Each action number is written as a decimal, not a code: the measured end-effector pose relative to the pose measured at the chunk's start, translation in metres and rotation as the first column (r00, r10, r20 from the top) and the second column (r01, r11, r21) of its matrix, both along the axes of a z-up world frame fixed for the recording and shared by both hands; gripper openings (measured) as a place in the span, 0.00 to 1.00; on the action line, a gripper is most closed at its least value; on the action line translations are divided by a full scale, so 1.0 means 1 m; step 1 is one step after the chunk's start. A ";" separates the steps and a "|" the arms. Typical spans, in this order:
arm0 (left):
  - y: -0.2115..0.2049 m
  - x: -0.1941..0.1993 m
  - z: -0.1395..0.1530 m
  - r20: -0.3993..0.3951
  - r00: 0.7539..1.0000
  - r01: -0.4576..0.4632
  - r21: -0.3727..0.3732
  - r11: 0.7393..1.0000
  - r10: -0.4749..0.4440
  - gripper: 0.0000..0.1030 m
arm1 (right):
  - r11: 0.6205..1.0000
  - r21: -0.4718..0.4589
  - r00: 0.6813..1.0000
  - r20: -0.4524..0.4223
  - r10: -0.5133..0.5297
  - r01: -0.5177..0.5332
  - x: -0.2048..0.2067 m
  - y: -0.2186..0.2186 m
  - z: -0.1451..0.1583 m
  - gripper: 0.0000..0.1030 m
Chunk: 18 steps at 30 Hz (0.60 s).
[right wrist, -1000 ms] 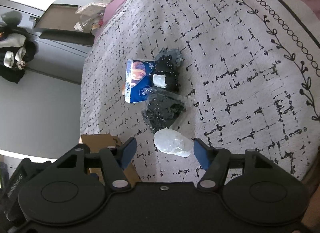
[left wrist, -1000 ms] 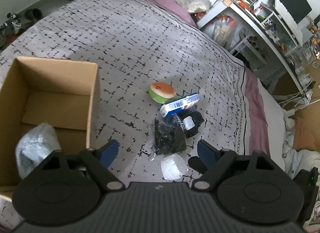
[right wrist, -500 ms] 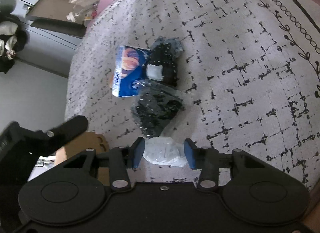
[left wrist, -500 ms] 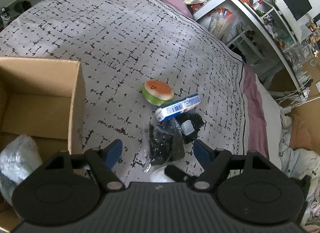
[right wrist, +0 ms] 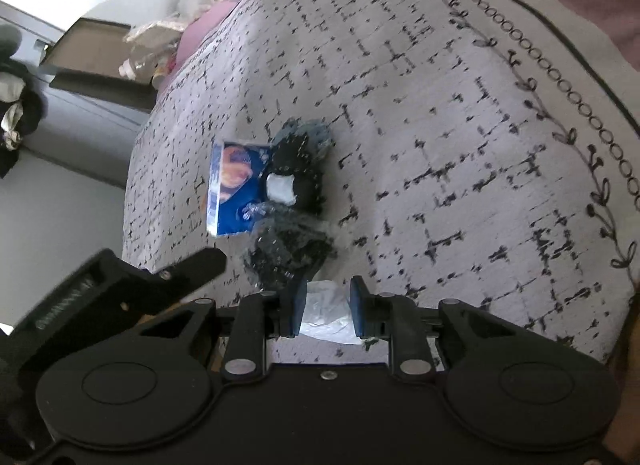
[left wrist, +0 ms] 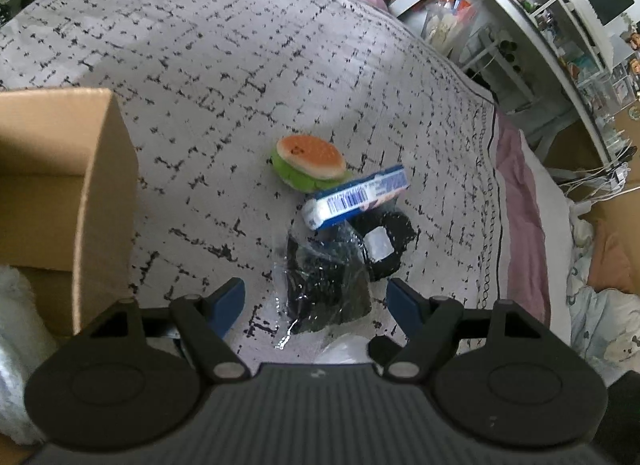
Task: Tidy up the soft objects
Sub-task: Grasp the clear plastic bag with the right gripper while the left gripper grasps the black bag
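Note:
My right gripper (right wrist: 326,305) is shut on a white plastic-wrapped soft packet (right wrist: 325,311) low over the bedspread; the packet also shows in the left wrist view (left wrist: 344,349). Just beyond lie a black item in clear plastic (right wrist: 290,253), a black pouch with a white label (right wrist: 296,181) and a blue tissue pack (right wrist: 234,185). My left gripper (left wrist: 316,305) is open and empty above the black bagged item (left wrist: 326,281). A burger plush (left wrist: 308,161) and the blue pack (left wrist: 356,197) lie ahead. A cardboard box (left wrist: 104,193) stands at the left with a white fluffy item (left wrist: 16,337) inside.
The grey patterned bedspread (left wrist: 240,65) covers the bed. A cluttered white desk and shelves (left wrist: 540,5) stand beyond the right edge. Bags and pillows (right wrist: 160,41) lie at the bed's far end. The left gripper's body (right wrist: 120,281) is close beside the right one.
My right gripper closed on the white packet. My left gripper moved forward and right, so the box slid left in its view and the packet went under it.

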<state>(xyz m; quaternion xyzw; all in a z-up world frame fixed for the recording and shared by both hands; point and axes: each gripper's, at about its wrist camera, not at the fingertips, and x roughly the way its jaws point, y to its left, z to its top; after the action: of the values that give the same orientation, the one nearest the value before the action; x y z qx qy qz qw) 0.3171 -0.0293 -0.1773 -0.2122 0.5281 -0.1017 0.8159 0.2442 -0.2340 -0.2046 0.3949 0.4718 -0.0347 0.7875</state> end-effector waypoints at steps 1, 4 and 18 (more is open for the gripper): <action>-0.002 0.000 -0.002 -0.003 1.000 0.003 0.001 1.000 -0.003 0.75 | 1.000 -0.001 1.000 0.000 -0.015 0.015 -0.001 -0.003 0.000 0.22; -0.010 0.003 -0.007 -0.015 1.000 0.013 0.006 1.000 -0.013 0.75 | 0.999 -0.022 0.999 0.007 -0.047 0.047 -0.001 -0.009 0.002 0.22; -0.037 0.020 -0.034 -0.053 0.999 0.014 0.052 0.999 -0.011 0.75 | 0.984 -0.077 0.987 0.012 -0.162 0.163 0.003 -0.033 -0.003 0.23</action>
<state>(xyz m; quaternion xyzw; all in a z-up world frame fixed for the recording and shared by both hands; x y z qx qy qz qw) 0.3371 -0.0659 -0.2113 -0.1903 0.5532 -0.0874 0.8063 0.2468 -0.2670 -0.2081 0.4012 0.4341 -0.1160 0.7982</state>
